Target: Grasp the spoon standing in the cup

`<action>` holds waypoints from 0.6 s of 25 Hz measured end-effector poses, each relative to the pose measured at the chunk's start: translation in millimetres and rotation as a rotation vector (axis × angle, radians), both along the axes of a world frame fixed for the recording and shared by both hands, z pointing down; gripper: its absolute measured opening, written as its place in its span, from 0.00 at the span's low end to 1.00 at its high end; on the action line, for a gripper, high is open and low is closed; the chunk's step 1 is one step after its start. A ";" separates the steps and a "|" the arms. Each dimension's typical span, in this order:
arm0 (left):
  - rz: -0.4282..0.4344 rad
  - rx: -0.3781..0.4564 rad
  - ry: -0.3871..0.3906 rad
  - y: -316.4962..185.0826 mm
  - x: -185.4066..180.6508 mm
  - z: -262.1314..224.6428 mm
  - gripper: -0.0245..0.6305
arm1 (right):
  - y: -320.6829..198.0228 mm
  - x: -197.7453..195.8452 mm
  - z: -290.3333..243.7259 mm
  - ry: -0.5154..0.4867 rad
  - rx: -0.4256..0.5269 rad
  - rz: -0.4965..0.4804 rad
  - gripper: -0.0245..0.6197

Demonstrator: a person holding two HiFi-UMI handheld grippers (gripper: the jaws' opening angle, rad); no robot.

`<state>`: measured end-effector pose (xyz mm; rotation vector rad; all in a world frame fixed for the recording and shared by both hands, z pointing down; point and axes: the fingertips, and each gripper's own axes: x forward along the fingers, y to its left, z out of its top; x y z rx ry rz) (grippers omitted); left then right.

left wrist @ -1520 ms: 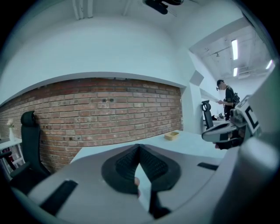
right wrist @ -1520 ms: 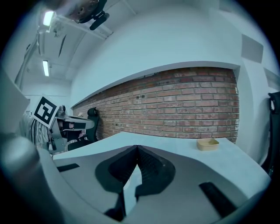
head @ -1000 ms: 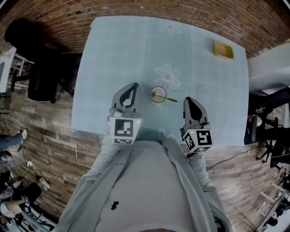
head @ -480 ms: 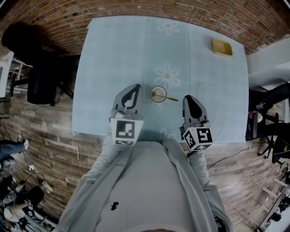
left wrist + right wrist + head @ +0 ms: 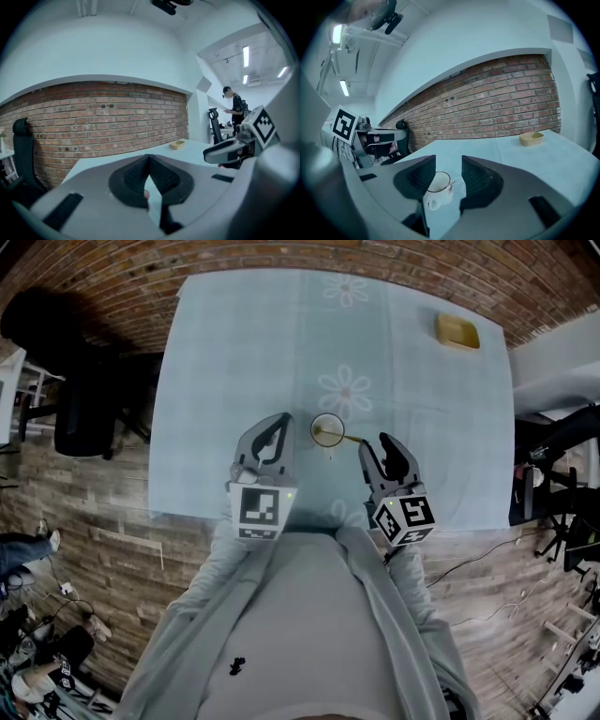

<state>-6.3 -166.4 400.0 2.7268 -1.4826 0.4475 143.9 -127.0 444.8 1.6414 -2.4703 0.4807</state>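
Observation:
A white cup [image 5: 327, 431] stands on the light blue tablecloth [image 5: 244, 352] just ahead of me. A spoon [image 5: 352, 439] leans in it, handle pointing right. In the right gripper view the cup [image 5: 437, 188] shows through the gap between the jaws, a little beyond them, with the spoon handle [image 5: 451, 183] sticking out at its right rim. My right gripper [image 5: 375, 447] [image 5: 448, 171] is angled toward the cup; its jaws are opening and touch nothing. My left gripper [image 5: 277, 424] [image 5: 149, 158] rests left of the cup, shut and empty.
A small yellow dish [image 5: 457, 331] [image 5: 531, 138] [image 5: 177, 145] sits at the table's far right corner. A black chair [image 5: 80, 409] stands off the table's left edge. A brick wall [image 5: 501, 103] runs behind the table. A person [image 5: 233, 105] stands far off.
The right gripper's jaws have gone from shut to wide apart, and it has shifted left and turned toward the cup. The left gripper has stayed put.

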 end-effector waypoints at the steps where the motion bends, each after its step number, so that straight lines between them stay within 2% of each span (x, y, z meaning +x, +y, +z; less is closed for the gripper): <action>1: 0.001 0.000 0.000 0.6 0.4 0.2 0.06 | 0.2 -0.5 2.1 -0.002 -0.004 0.000 0.30; 15: 0.004 -0.008 -0.008 6.3 -0.2 4.2 0.06 | -5.7 -14.5 45.0 -0.012 -0.074 -0.017 0.30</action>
